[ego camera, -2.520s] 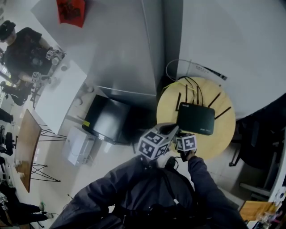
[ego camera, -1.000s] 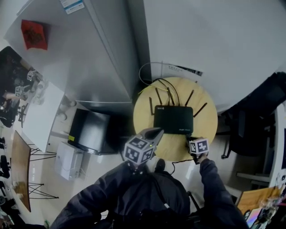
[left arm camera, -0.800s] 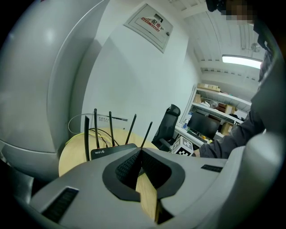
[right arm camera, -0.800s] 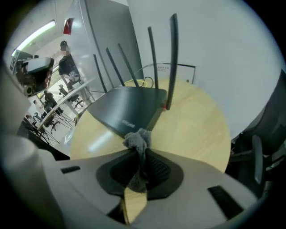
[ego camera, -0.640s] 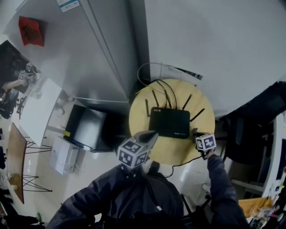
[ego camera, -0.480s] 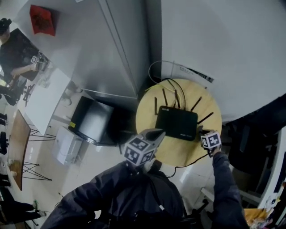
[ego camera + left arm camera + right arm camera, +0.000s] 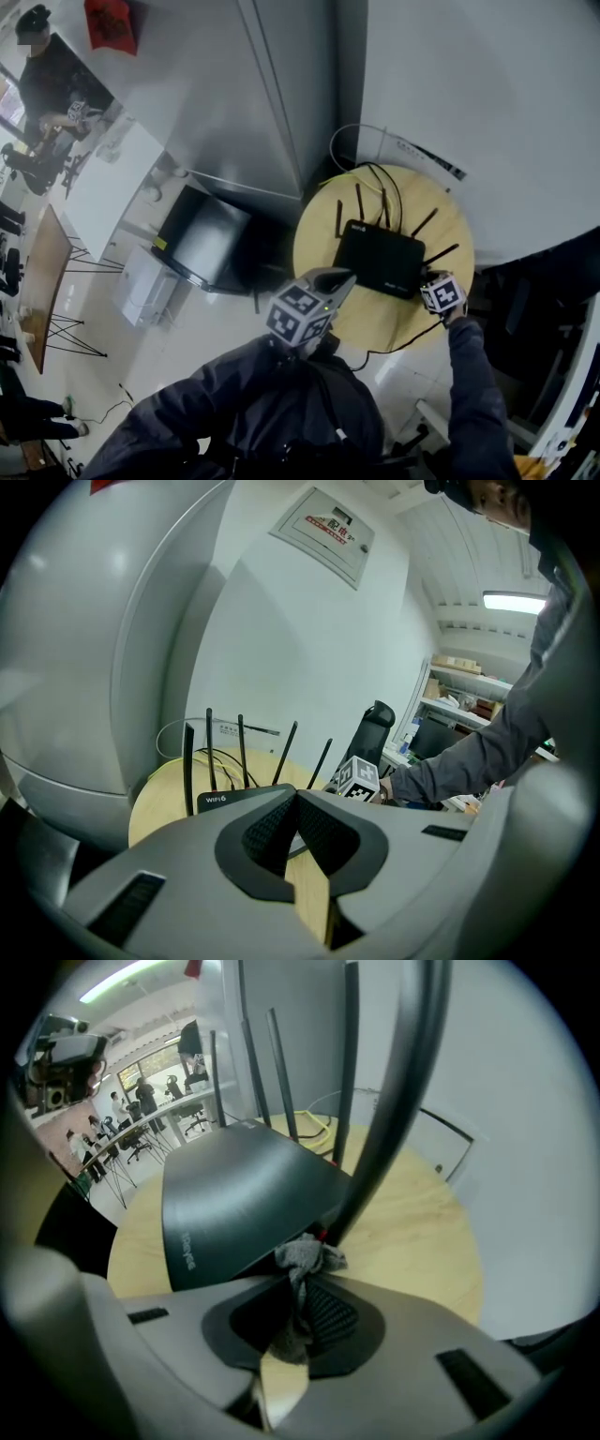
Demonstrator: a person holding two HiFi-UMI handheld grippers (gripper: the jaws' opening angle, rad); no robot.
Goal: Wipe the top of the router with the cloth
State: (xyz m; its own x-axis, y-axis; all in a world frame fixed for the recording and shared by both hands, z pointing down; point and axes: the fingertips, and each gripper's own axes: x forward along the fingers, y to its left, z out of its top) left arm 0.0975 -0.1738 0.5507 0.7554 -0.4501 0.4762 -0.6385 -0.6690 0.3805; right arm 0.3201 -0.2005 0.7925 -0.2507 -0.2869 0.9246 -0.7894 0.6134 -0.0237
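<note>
**benchrat:** Compared with a couple of seconds back, the right gripper [image 7: 298, 1290] has been carried away from the table's front edge, where it was parked next to the left gripper [image 7: 295, 803], and out to the router's right-hand corner. Is the cloth actually held though?

**dustoff:** Yep. The cloth [image 7: 307, 1256] is clamped between the right jaws, with a small grey wad left poking out in front. It's parked right at the corner of the router [image 7: 234, 1199], by the foot of the nearest antenna [image 7: 398, 1091]. Whether contact is made can't be told. The left jaws are pressed together with nothing in them, held low at the front of the round wooden table [image 7: 370, 323]. The router is sat flat on that table, with its antennas stuck up along the back. The wipe itself looks not yet started.

**benchrat:** Any handling worries?

**dustoff:** The cloth is probably limp and near weightless, so it's best kept pinched deep at the bunched part, otherwise it could get dragged out on the first pass. The router is likely light, smooth plastic, so it may get shoved across the table. It could be steadied at its front edge by the empty gripper. The antennas look thin and are best not knocked.
</note>
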